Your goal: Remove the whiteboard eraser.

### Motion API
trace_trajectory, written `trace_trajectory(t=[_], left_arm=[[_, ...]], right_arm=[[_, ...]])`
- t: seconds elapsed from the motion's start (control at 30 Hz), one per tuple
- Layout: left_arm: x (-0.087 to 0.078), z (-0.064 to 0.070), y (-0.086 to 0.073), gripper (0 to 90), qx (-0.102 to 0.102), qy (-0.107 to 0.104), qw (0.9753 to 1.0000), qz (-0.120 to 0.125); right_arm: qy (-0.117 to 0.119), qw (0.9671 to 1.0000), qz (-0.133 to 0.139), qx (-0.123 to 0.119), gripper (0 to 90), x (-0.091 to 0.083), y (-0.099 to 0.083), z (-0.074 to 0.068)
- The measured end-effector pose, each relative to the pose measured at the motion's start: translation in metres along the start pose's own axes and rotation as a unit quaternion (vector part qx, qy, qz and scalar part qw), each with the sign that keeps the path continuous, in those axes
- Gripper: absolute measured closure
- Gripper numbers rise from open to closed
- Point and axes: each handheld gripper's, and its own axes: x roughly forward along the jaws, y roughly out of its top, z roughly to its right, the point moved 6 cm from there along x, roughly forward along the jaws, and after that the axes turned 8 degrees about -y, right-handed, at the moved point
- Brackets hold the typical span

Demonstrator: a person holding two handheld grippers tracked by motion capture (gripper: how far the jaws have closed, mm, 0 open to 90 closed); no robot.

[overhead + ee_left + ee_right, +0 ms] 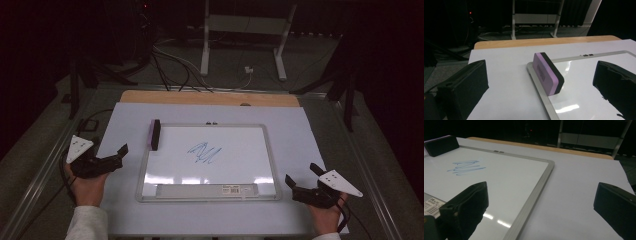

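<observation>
Standing on edge: purple/blk eraser (548, 73)

The room is dimly lit; overhead light is mirrored as glare on the glossy white framed whiteboard (210, 187), surroundings lost in black.

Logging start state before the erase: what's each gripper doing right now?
Left gripper: open, empty, beside the eraser.
Right gripper: open, empty, right of the whiteboard.

Eraser (548, 73), ahead between left gripper (540, 82) jaws: dark print along purple side, illegible. Whiteboard (534, 195) sticker (431, 206), beside right gripper's (540, 205) left jaw: barcode, print unreadable. Blue scribble (204, 152): no letters.
</observation>
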Motion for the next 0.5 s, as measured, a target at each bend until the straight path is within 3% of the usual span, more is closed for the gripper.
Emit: trace_trajectory(t=[0.5], left_arm=[[0.019, -0.005, 0.015, 0.7, -0.006, 0.004, 1.0000, -0.002]], right_arm=[[0.002, 1.0000, 0.000, -0.002, 0.0, 0.000, 0.000, 0.000]])
